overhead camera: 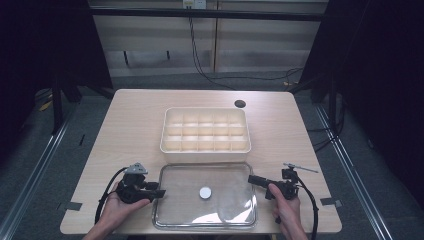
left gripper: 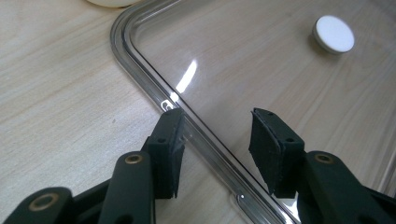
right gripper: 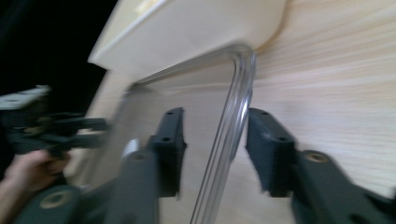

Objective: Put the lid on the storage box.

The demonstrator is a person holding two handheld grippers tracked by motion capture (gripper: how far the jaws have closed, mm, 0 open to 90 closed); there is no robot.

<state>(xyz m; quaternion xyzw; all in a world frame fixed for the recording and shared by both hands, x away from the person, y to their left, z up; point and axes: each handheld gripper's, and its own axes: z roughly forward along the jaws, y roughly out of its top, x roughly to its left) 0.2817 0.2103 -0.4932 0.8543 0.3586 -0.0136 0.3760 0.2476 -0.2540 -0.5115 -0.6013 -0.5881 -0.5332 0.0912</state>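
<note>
- Lying flat on the counter (overhead camera: 135, 120) near the person's edge, a clear lid (overhead camera: 225, 205) is carrying a small white round knob (overhead camera: 205, 192) at its middle.
- Sitting just beyond the lid and touching its far edge is a cream divided box (overhead camera: 205, 131); its compartments are looking empty, though the view from above is too small to be sure.
- Straddling the lid's left rim (left gripper: 205, 135), the left gripper (left gripper: 217, 140) is keeping its fingers (left gripper: 170, 149) spread, one outside the rim and one over the clear panel, neither pressing on it.
- Straddling the lid's right rim near its far corner, the right gripper (right gripper: 215, 149) is showing fingers (right gripper: 268, 149) on either side with gaps remaining, so nothing is grasped.
- Blurring is softening the right gripper view, where the box's underside (right gripper: 187, 32) is cut off at the top.
- Showing farther off at the left of that view is the left hand (right gripper: 28, 168) with its gripper.
</note>
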